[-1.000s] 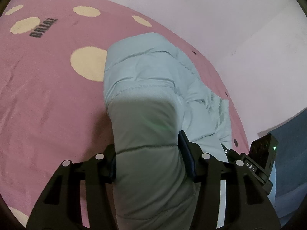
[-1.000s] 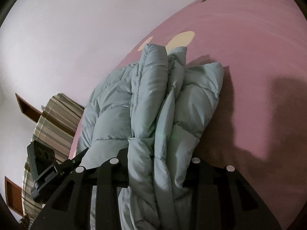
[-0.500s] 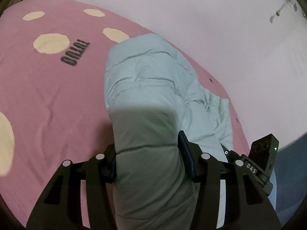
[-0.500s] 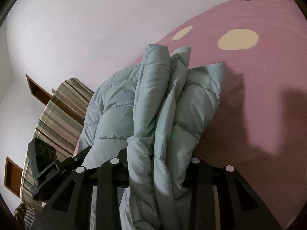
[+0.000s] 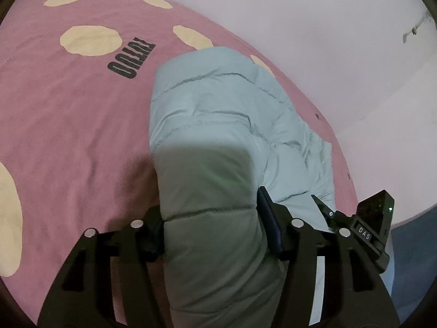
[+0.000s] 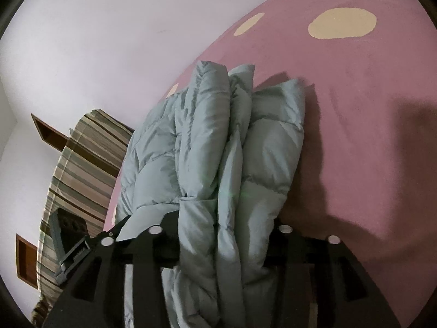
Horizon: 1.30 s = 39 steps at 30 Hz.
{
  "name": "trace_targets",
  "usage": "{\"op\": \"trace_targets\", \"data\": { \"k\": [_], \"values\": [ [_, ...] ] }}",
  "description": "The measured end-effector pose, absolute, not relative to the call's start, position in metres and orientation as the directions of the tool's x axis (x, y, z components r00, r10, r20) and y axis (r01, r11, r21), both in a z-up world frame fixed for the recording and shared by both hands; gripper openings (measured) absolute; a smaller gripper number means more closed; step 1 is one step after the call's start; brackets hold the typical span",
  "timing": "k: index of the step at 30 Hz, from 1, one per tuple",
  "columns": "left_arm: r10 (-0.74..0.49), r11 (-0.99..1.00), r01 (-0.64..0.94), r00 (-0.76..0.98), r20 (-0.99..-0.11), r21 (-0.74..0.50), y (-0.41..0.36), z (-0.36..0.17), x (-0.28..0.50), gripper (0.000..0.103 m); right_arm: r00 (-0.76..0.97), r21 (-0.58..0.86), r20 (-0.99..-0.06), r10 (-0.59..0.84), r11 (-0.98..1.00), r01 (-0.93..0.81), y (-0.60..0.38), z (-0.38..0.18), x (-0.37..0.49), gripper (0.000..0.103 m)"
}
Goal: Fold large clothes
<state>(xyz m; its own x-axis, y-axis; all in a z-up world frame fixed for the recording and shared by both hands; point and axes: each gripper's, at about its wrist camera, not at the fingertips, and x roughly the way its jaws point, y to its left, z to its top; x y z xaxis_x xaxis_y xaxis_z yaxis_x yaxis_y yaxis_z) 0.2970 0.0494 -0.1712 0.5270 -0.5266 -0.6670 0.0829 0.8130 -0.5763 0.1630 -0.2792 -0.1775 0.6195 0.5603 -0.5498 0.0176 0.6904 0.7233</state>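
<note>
A pale blue-grey puffer jacket lies folded in thick layers on a pink bed cover with cream dots. My left gripper has the near end of the bundle filling the gap between its pads, and its jaws are opening. In the right wrist view the same jacket shows its stacked folded edges. My right gripper holds those layers between its pads, and its jaws are opening too. Each gripper shows at the edge of the other's view.
The bed cover runs wide to the right of the jacket, with black lettering on it. A pale wall stands close behind the bed. A striped cloth and brown wall shelves are at the left. Something dark blue lies beyond the bed's edge.
Both grippers have carried the jacket across the bed; the cream dots and the lettering have slid through the views. The right gripper's fingers stand slightly wider around the layers.
</note>
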Motion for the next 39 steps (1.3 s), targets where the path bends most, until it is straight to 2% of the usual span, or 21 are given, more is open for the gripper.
{"op": "trace_targets", "data": {
  "k": [1, 3, 5, 13, 14, 15, 17, 23, 27, 32, 34, 36, 39],
  "values": [
    [-0.531, 0.809, 0.080, 0.523, -0.667, -0.582, 0.051, -0.170, 0.297, 0.059, 0.620, 0.719, -0.555, 0.555, 0.695, 0.021, -0.282, -0.174, 0.163, 0.052],
    [-0.546, 0.796, 0.069, 0.514, -0.662, -0.602, 0.059, -0.170, 0.301, 0.062, 0.632, 0.712, -0.553, 0.542, 0.701, 0.022, -0.287, -0.170, 0.163, 0.064],
    [-0.551, 0.787, 0.055, 0.510, -0.660, -0.615, 0.065, -0.172, 0.309, 0.065, 0.650, 0.718, -0.542, 0.533, 0.695, 0.029, -0.292, -0.166, 0.163, 0.067],
    [-0.531, 0.807, 0.056, 0.504, -0.681, -0.588, 0.059, -0.172, 0.326, 0.071, 0.637, 0.769, -0.545, 0.545, 0.628, 0.120, -0.312, -0.177, 0.200, 0.067],
    [-0.522, 0.816, 0.058, 0.504, -0.688, -0.575, 0.057, -0.172, 0.328, 0.071, 0.630, 0.774, -0.550, 0.548, 0.619, 0.137, -0.314, -0.181, 0.204, 0.061],
    [-0.514, 0.823, 0.060, 0.504, -0.695, -0.565, 0.055, -0.172, 0.329, 0.071, 0.626, 0.769, -0.559, 0.545, 0.623, 0.144, -0.314, -0.184, 0.205, 0.048],
    [-0.498, 0.836, 0.063, 0.501, -0.708, -0.544, 0.051, -0.175, 0.332, 0.071, 0.606, 0.749, -0.585, 0.539, 0.645, 0.149, -0.312, -0.189, 0.208, 0.045],
    [-0.494, 0.843, 0.081, 0.508, -0.706, -0.531, 0.051, -0.166, 0.327, 0.071, 0.616, 0.754, -0.574, 0.540, 0.641, 0.140, -0.311, -0.187, 0.196, 0.047],
    [-0.506, 0.834, 0.090, 0.518, -0.689, -0.545, 0.060, -0.159, 0.305, 0.071, 0.619, 0.753, -0.574, 0.536, 0.643, 0.142, -0.314, -0.178, 0.172, 0.064],
    [-0.508, 0.836, 0.105, 0.517, -0.689, -0.539, 0.061, -0.155, 0.273, 0.072, 0.601, 0.764, -0.561, 0.569, 0.635, 0.112, -0.302, -0.179, 0.127, 0.065],
    [-0.488, 0.854, 0.112, 0.514, -0.706, -0.508, 0.057, -0.157, 0.266, 0.072, 0.586, 0.749, -0.582, 0.563, 0.652, 0.117, -0.296, -0.184, 0.112, 0.065],
    [-0.451, 0.879, 0.111, 0.512, -0.731, -0.464, 0.051, -0.162, 0.263, 0.073, 0.577, 0.727, -0.607, 0.546, 0.675, 0.126, -0.292, -0.189, 0.107, 0.060],
    [-0.444, 0.879, 0.082, 0.503, -0.741, -0.470, 0.051, -0.171, 0.263, 0.073, 0.588, 0.708, -0.616, 0.524, 0.696, 0.121, -0.287, -0.192, 0.106, 0.060]
  ]
}}
